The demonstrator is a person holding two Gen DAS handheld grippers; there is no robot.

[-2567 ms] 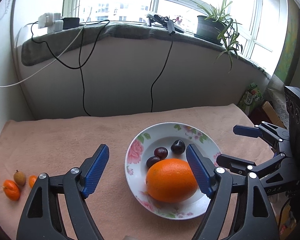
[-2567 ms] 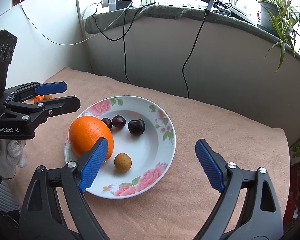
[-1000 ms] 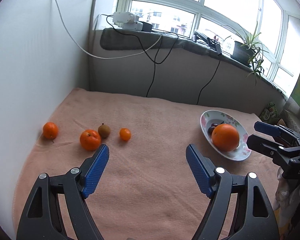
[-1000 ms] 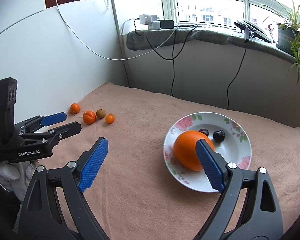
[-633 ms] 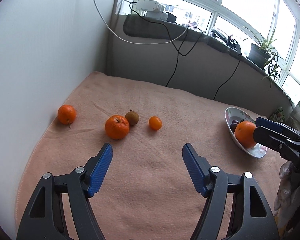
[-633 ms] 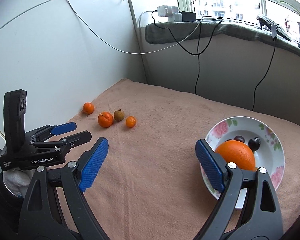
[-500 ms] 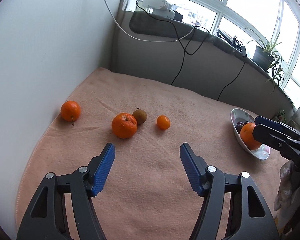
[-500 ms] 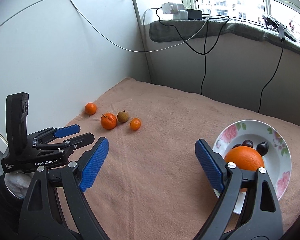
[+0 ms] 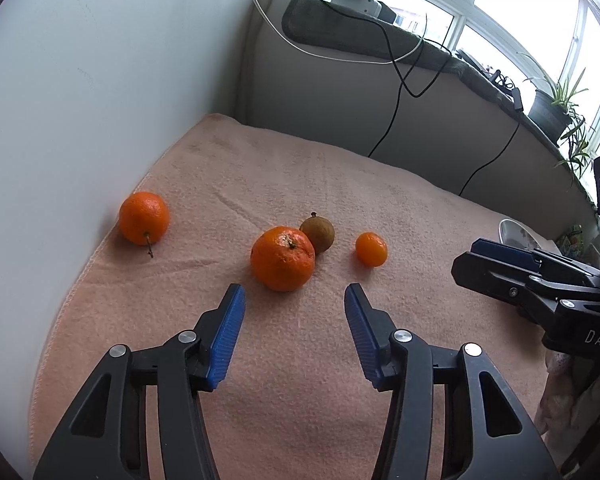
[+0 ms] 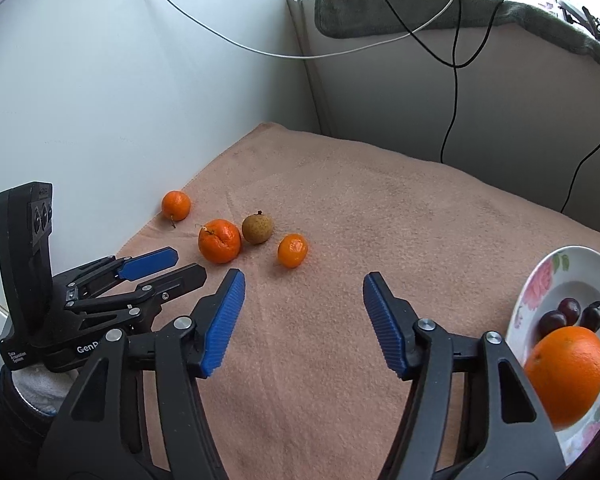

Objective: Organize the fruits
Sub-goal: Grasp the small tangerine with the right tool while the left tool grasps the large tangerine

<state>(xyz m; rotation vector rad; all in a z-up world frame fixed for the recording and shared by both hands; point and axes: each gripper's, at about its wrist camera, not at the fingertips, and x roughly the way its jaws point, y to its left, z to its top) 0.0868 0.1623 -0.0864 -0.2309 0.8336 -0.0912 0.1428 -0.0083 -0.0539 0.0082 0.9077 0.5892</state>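
Four loose fruits lie on the pink towel (image 9: 380, 184) near the left wall: a stemmed tangerine (image 9: 144, 218), a larger tangerine (image 9: 283, 258), a brown round fruit (image 9: 318, 234) touching it, and a tiny orange one (image 9: 371, 249). My left gripper (image 9: 294, 294) hovers just short of the larger tangerine, its jaws closing with nothing between them. My right gripper (image 10: 304, 276) sits a little short of the tiny orange fruit (image 10: 292, 250), jaws also closing on nothing. The floral plate (image 10: 540, 284) at the right holds a big orange (image 10: 566, 370) and dark cherries (image 10: 568, 312).
A white wall runs along the towel's left edge, close to the stemmed tangerine. A grey padded sill with cables (image 9: 400, 80) and a potted plant (image 9: 552, 108) lies behind. The other gripper (image 9: 500, 268) comes in from the right, and a gloved hand holds the left one (image 10: 188, 263).
Both grippers have moved down and toward the loose fruits at the left wall, and both pairs of jaws have narrowed. The plate has slid to the right edge of both views.
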